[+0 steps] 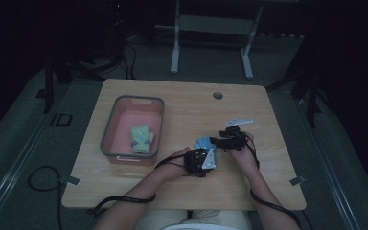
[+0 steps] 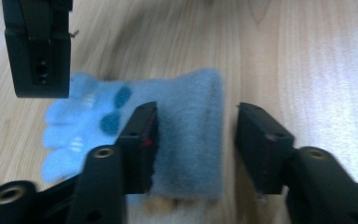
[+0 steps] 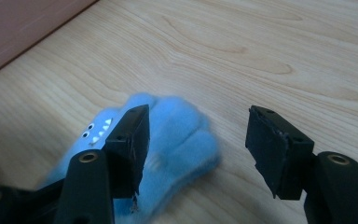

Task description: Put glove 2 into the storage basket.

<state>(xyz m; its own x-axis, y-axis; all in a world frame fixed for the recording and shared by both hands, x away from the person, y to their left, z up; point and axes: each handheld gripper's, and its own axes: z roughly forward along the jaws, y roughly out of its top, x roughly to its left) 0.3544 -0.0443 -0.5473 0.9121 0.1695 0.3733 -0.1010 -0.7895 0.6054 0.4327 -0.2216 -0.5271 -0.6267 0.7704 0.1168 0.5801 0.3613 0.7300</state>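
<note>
The wooden counter (image 1: 182,103) carries a pink bin (image 1: 109,136) with a grey rim on its left half. A pale green glove (image 1: 141,138) lies flat inside that bin.

A light blue fleece glove (image 1: 204,143) lies flat on the counter to the right of the bin, near the person's edge, between the two hands.

Left tongs (image 2: 193,135): the jaws are part open, straddling the cuff end of the blue glove. The left-hand jaw rests on the fleece; the right-hand jaw stands clear of the cuff's edge, with bare wood showing between them. The cuff is not pinched. In this view, one jaw of the other tongs hangs above the glove's finger end.

Right tongs (image 3: 196,140): the jaws are spread wide over the glove's finger end. One jaw lies on the fleece; the other stands over bare counter, well apart from the cloth. Nothing is gripped.

Both hands hold their tongs low over the glove.
</note>
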